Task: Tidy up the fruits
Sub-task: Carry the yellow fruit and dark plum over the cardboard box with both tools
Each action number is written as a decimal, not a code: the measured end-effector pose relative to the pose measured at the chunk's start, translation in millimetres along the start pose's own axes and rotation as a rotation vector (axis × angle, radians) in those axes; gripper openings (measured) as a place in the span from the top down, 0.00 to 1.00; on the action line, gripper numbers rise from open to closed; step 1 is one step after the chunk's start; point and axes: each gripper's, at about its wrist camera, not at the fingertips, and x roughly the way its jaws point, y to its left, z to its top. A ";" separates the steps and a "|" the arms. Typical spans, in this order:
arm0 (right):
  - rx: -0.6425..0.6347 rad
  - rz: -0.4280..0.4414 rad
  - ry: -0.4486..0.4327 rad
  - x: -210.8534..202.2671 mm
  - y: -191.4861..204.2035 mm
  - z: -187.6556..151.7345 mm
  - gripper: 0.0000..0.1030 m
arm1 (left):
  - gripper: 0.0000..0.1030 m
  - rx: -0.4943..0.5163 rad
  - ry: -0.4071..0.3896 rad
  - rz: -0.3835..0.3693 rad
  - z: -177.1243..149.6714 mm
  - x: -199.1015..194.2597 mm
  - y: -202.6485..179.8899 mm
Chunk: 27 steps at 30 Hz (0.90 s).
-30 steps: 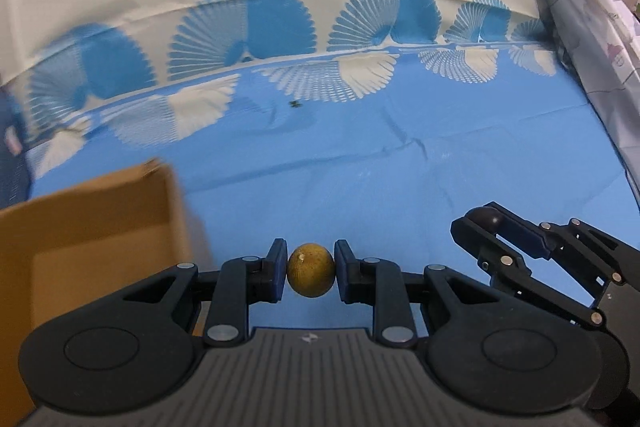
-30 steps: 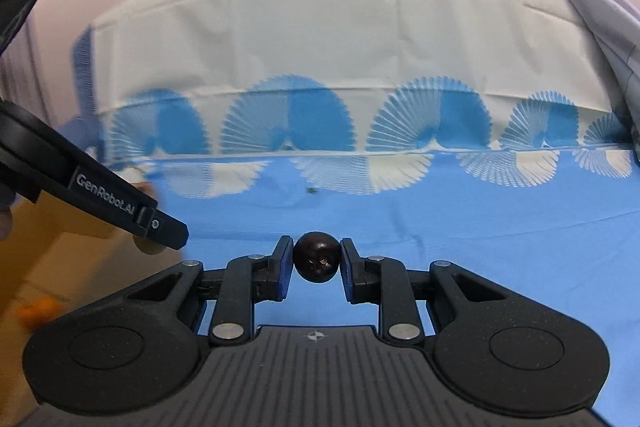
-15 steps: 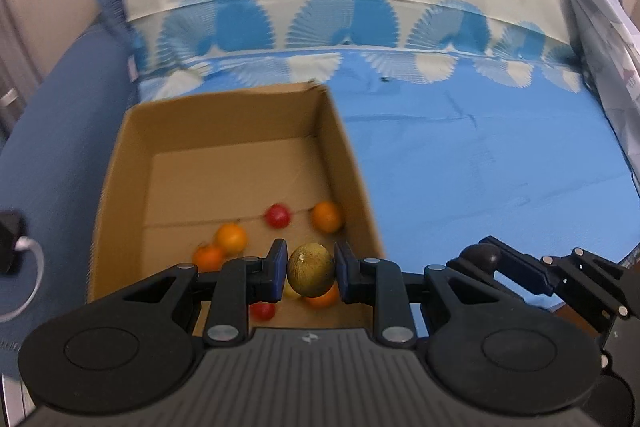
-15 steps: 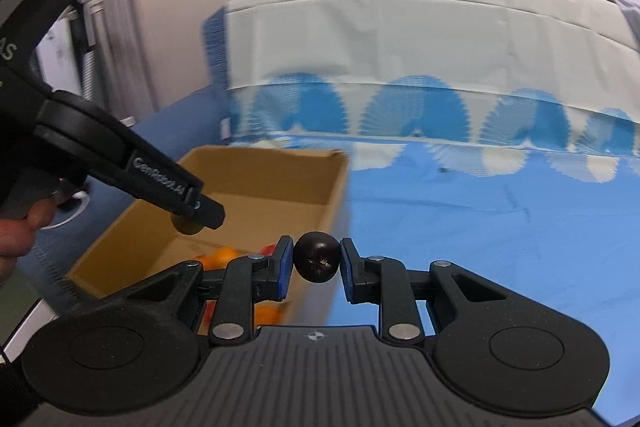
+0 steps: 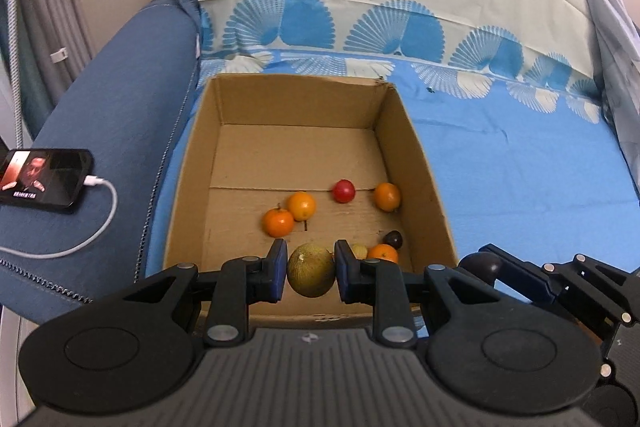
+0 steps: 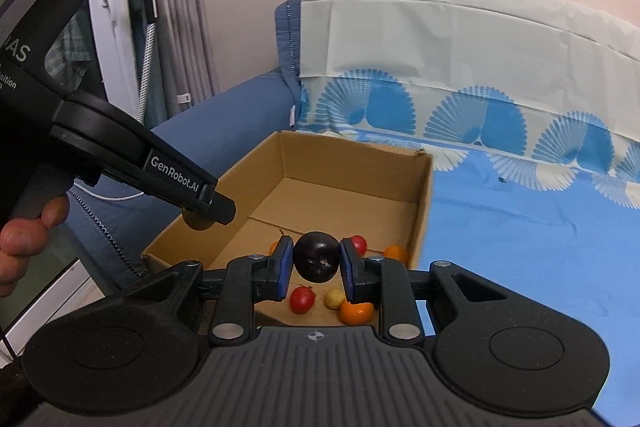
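Both tongs have swung over the box (image 5: 416, 147), pinching yellowish fruit (image 5: 311, 275) and dark fruit (image 6: 317, 262).

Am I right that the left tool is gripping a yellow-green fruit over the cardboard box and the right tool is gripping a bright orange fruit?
Not quite. The right tool grips a dark purple fruit, not an orange one; the right wrist view shows it. The rest holds: the left tool grips the yellow-green fruit over the cardboard box.
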 end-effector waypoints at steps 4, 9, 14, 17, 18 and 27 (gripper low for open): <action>-0.017 0.007 0.008 4.8 7.3 2.5 0.75 | 0.73 -0.026 -0.004 0.000 -0.4 -0.3 10.7; -0.029 0.011 0.018 11.1 11.3 2.5 0.75 | 0.73 -0.046 -0.006 -0.001 0.7 1.5 19.4; -0.034 0.012 0.029 18.8 12.5 4.6 0.75 | 0.73 -0.059 -0.003 -0.003 3.1 7.2 25.2; -0.036 0.010 0.033 23.3 11.8 5.5 0.75 | 0.73 -0.064 -0.001 -0.004 4.8 10.4 28.0; -0.036 0.009 0.035 25.1 11.5 5.9 0.75 | 0.73 -0.066 -0.001 -0.004 5.5 11.5 28.9; -0.035 0.004 0.048 38.5 8.6 7.0 0.75 | 0.73 -0.081 0.007 -0.002 12.4 23.3 35.3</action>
